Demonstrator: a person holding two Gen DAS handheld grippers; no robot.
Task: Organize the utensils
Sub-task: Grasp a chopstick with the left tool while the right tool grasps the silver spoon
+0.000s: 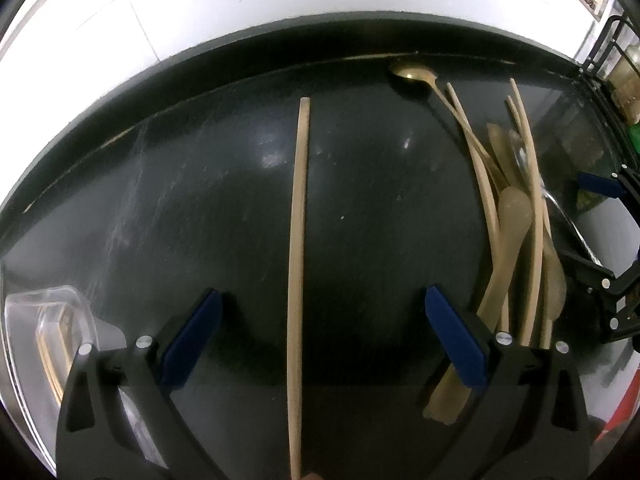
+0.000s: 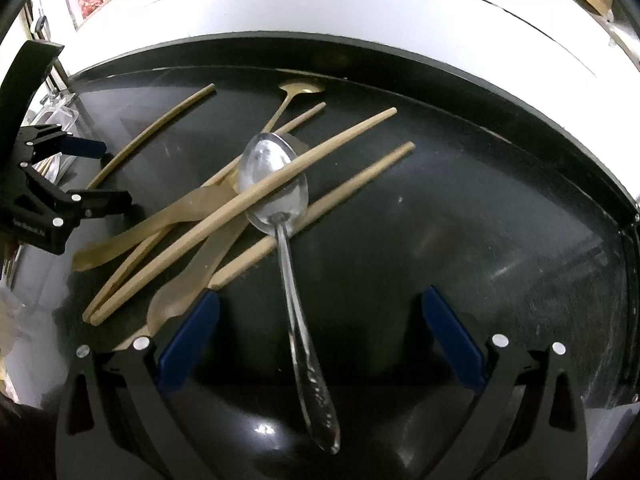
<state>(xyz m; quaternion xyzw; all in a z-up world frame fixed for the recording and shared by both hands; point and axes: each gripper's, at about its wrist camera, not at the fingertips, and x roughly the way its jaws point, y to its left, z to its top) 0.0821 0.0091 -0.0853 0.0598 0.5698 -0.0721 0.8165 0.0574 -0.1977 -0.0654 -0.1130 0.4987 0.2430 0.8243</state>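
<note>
A single tan chopstick (image 1: pixel 298 220) lies lengthwise on the dark tray (image 1: pixel 160 200), running between the fingers of my left gripper (image 1: pixel 322 296), which is open and not touching it. To its right is a pile of chopsticks and translucent beige plastic utensils (image 1: pixel 516 220), with a gold spoon (image 1: pixel 412 72) beyond. In the right wrist view a silver spoon (image 2: pixel 276 184) rests on that pile under a crossing chopstick (image 2: pixel 280 184). Its handle runs back between the fingers of my right gripper (image 2: pixel 320 296), which is open and empty. The left gripper (image 2: pixel 108 172) shows at the left.
A clear plastic container (image 1: pixel 48 320) holding tan sticks sits at the lower left. White tiled wall (image 1: pixel 240 8) rises behind the tray's raised rim (image 2: pixel 520 120). A black wire rack (image 1: pixel 616 52) stands at the far right. The tray's right half (image 2: pixel 480 240) is bare.
</note>
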